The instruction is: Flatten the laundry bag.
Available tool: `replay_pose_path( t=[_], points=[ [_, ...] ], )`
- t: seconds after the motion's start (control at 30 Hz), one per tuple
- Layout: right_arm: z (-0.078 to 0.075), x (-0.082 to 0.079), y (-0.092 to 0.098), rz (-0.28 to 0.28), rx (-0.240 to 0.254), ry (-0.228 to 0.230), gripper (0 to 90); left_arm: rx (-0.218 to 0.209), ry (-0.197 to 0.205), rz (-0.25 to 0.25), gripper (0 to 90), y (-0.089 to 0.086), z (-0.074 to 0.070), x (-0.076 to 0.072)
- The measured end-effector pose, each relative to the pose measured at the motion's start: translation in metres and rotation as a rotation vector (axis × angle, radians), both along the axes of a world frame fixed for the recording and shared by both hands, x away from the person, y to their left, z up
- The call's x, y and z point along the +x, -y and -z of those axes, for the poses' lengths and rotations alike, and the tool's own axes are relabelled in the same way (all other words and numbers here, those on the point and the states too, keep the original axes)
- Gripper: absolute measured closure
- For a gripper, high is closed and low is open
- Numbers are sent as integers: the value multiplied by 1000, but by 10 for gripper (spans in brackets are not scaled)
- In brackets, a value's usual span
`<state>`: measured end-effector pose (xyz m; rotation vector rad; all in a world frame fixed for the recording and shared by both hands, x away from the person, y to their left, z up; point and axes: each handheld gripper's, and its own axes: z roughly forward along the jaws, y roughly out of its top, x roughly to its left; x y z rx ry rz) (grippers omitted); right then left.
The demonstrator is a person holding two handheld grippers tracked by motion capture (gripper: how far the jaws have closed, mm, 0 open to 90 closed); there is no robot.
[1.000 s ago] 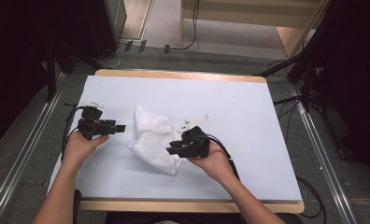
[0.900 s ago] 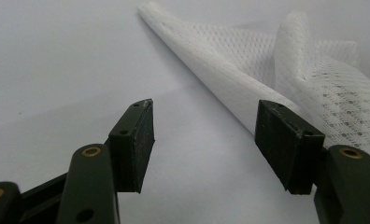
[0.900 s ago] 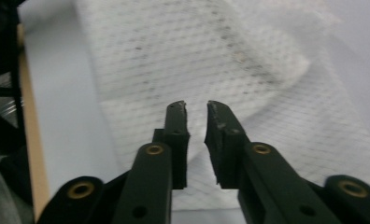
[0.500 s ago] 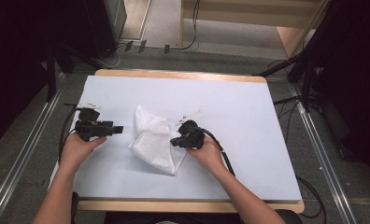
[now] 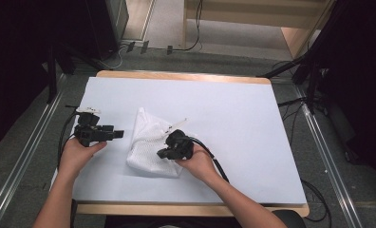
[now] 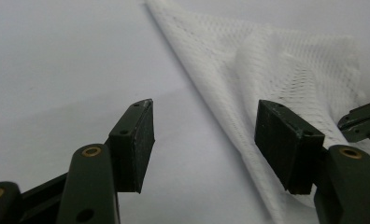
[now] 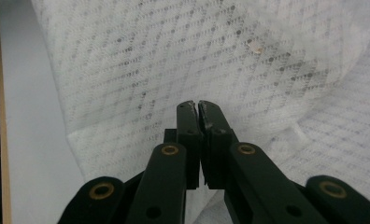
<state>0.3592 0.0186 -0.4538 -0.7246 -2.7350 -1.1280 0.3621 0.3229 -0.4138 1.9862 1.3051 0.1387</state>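
The right gripper (image 5: 163, 153) is sitting clenched over the white mesh bag (image 5: 150, 142), nothing visibly pinched; the left gripper (image 5: 119, 134) is waiting released at its left.

The left hand-held gripper (image 6: 204, 149) is seen with its two black jaws held wide apart, nothing caught between them. A white mesh cloth (image 6: 267, 74) is spread on the pale counter (image 6: 57, 60) ahead, its edge running behind the right-hand jaw. Part of another black gripper (image 6: 363, 122) is glimpsed at the right edge, over the cloth.
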Motion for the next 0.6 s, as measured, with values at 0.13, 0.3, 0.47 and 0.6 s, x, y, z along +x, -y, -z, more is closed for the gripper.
replay_pose_path(
  t=[0.13,0.3,0.47,0.6],
  points=[
    [-7,2,10,25,17,5,862,8,2,26,408,12,-1,2],
    [-12,9,27,68,19,6,821,17,-11,51,442,26,0,11],
    [-13,20,47,121,5,31,758,14,-29,71,477,39,3,21],
    [-13,30,65,177,7,41,711,15,-56,83,490,47,8,29]
  ],
)
